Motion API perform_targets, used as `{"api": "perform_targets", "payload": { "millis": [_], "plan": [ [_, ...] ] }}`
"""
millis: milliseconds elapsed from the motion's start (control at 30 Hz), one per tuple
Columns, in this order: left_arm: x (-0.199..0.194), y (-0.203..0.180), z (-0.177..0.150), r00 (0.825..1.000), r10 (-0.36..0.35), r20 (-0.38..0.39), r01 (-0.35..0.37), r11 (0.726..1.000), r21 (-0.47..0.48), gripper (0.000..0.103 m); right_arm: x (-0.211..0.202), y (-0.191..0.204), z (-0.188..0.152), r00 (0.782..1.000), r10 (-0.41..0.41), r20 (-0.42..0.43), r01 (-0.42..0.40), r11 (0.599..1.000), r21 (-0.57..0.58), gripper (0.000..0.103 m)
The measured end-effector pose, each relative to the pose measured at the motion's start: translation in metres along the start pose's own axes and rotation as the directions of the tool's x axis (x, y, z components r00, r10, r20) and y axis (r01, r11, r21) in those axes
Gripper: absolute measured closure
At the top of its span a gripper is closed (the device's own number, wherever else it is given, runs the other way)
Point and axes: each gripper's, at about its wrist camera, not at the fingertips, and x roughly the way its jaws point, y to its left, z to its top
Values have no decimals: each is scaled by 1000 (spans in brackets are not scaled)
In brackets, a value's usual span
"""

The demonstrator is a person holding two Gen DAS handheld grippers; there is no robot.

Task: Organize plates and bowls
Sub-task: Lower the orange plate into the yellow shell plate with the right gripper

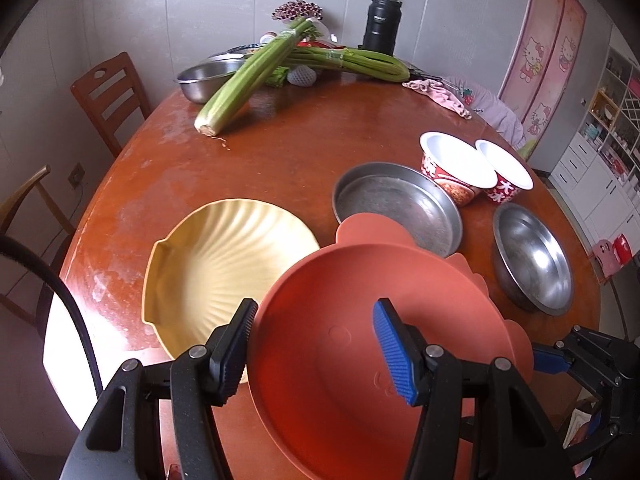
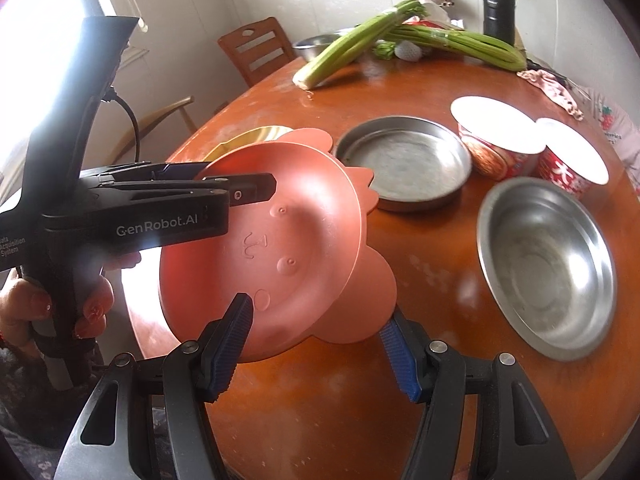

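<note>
while both grippers meet over the near edge of the round wooden table point(image 1: 280, 148), the orange plate point(image 1: 340, 344) hangs tilted above the tabletop, carried between them. the left gripper point(image 1: 316, 340) has its fingers on either side of the plate's near left rim, one pad under the edge and the blue one on the upper face, so it looks clamped on the plate, though the exact contact is hard to make out at this angle. seen from the right wrist, the right gripper point(image 2: 318, 330) straddles the plate's lower scalloped edge with the rim between its pads, apparently gripping it too. a hand point(image 2: 60, 308) holds the left tool's handle at the frame's left edge. just beyond the orange plate lies a yellow shell-shaped plate point(image 1: 224, 264) flat on the table. to the right sit a shallow steel pan point(image 1: 396, 204), a steel bowl point(image 1: 532, 260), and two red paper bowls point(image 1: 476, 168) touching each other. farther back, celery stalks point(image 1: 248, 76) rest across another steel bowl point(image 1: 204, 76) beside a dark flask point(image 1: 380, 24).
</note>
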Motion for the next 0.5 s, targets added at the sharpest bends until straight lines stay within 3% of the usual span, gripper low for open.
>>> {"api": "perform_targets", "payload": {
  "millis": [500],
  "plan": [
    [1,51,21,998,62,16,-60,996,-58,44,22,33,40,999,33,-1,-33,997,-64,37]
  ]
}}
